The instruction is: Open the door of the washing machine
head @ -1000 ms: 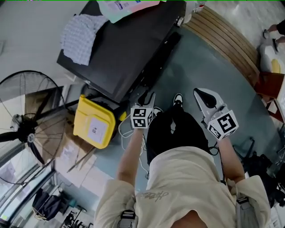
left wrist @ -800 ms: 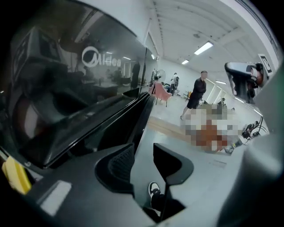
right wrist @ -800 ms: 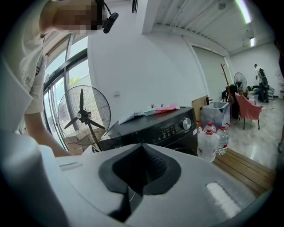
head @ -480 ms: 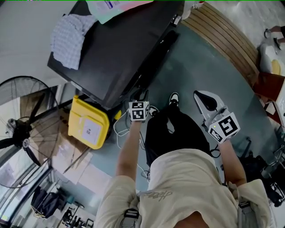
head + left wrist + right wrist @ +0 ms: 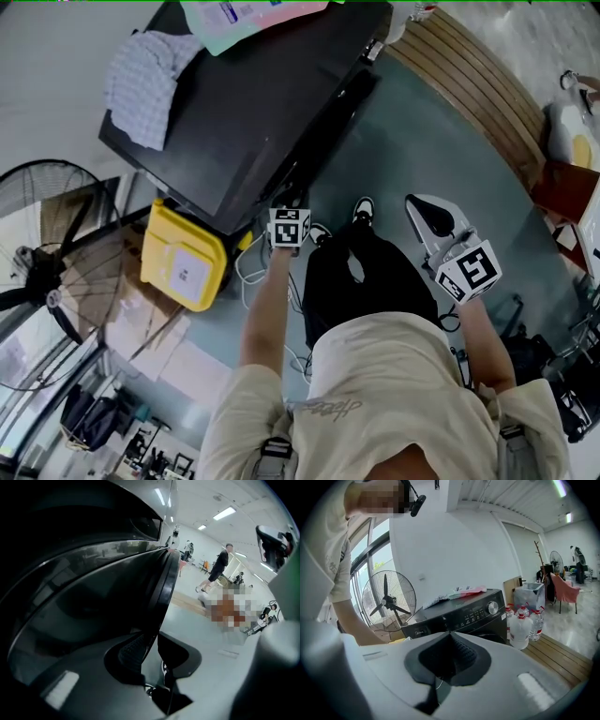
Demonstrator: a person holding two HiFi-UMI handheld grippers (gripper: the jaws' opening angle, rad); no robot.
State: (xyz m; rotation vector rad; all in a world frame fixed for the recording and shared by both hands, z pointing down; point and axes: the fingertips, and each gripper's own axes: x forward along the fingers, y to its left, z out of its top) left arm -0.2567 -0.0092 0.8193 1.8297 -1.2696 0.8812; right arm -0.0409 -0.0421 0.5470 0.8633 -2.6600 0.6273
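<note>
Grey floor, left claw just narrowing around washing machine door rim, not yet clamped, right claw closed, empty

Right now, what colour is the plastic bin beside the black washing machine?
Yellow; the lidded plastic bin shows best in the head view.

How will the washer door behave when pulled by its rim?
The door looks like thick glass in a rigid rim, so probably stiff and heavy. Mounted on the washer, it should swing, not lift. The glossy rim may be slippery.
</note>
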